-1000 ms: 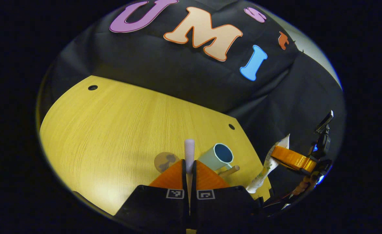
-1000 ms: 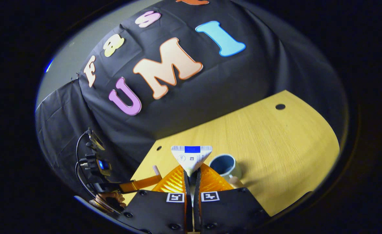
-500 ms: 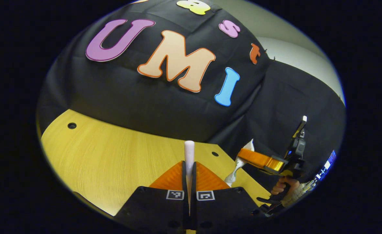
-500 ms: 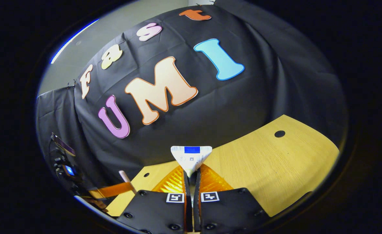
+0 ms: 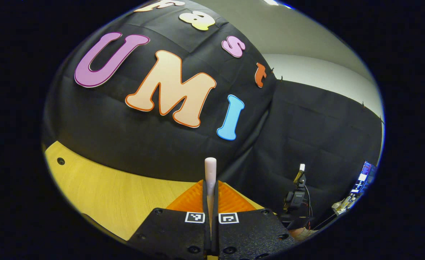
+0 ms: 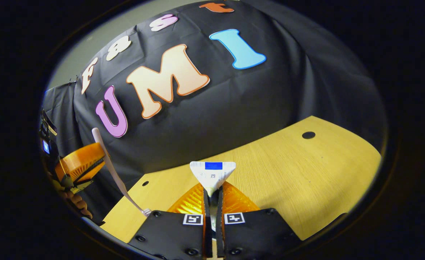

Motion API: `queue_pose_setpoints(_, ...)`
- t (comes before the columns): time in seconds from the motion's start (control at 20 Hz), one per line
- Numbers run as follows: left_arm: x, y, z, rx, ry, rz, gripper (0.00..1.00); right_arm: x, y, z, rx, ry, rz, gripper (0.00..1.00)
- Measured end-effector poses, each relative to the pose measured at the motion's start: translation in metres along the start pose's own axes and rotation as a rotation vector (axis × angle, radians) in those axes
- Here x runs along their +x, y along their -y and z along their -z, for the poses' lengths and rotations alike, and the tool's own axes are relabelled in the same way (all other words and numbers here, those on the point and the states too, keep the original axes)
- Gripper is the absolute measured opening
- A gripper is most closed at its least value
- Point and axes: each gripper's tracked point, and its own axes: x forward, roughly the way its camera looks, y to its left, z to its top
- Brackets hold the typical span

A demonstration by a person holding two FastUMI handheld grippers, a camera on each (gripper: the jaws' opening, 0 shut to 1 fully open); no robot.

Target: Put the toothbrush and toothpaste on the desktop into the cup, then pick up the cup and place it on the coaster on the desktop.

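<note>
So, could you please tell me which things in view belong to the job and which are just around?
Job:
- toothbrush, in the left gripper
- toothpaste, in the right gripper
- desktop

Just around:
- black cloth wall
- desktop hole

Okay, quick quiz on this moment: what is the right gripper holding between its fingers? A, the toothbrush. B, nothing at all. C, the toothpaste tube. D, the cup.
C: in the right gripper view the right gripper is closed on the toothpaste tube, whose flat crimped end sticks up from between its fingers, while the toothbrush is held off to the side by the left gripper.
</note>
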Motion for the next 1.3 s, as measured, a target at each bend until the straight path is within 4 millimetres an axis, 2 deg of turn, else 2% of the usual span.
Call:
queue_pose_setpoints(0.1,0.001,0.000,0.002,-0.014,0.003,0.010,0.00,-0.002,0.003,0.004,0.031,-0.009,0.009,0.17)
queue_pose_setpoints(0.15,0.001,0.000,0.004,-0.016,0.001,0.014,0.00,-0.005,0.003,0.005,0.042,-0.013,0.009,0.18)
queue_pose_setpoints(0.2,0.002,0.001,0.004,-0.013,-0.001,0.018,0.00,-0.009,0.002,0.006,0.047,-0.022,0.010,0.15)
queue_pose_setpoints(0.25,0.001,0.001,0.005,-0.009,-0.002,0.021,0.00,-0.013,0.005,0.007,0.034,-0.021,0.023,0.29)
queue_pose_setpoints(0.35,0.002,0.004,0.007,-0.003,-0.006,0.031,0.00,-0.025,0.006,-0.001,0.037,-0.005,0.016,0.32)
queue_pose_setpoints(0.45,0.002,0.007,0.010,0.000,-0.014,0.040,0.00,-0.037,0.002,-0.019,0.060,0.041,0.009,0.87)
queue_pose_setpoints(0.6,0.007,0.013,0.013,0.001,-0.020,0.055,0.00,-0.062,0.016,-0.040,0.048,0.105,0.051,0.91)
queue_pose_setpoints(0.65,0.010,0.015,0.013,-0.001,-0.019,0.061,0.00,-0.070,0.022,-0.045,0.048,0.117,0.065,0.97)
queue_pose_setpoints(0.75,0.018,0.019,0.019,-0.004,-0.022,0.077,0.00,-0.087,0.033,-0.049,0.046,0.129,0.096,0.97)
queue_pose_setpoints(0.95,0.041,0.032,0.038,-0.020,-0.039,0.129,0.00,-0.108,0.058,-0.032,0.043,0.105,0.159,0.97)
queue_pose_setpoints(1.15,0.055,0.038,0.076,0.041,-0.118,0.164,0.00,-0.117,0.073,-0.012,0.051,0.068,0.189,0.97)
queue_pose_setpoints(1.3,0.061,0.040,0.098,0.089,-0.162,0.186,0.00,-0.121,0.076,-0.005,0.051,0.052,0.193,0.97)
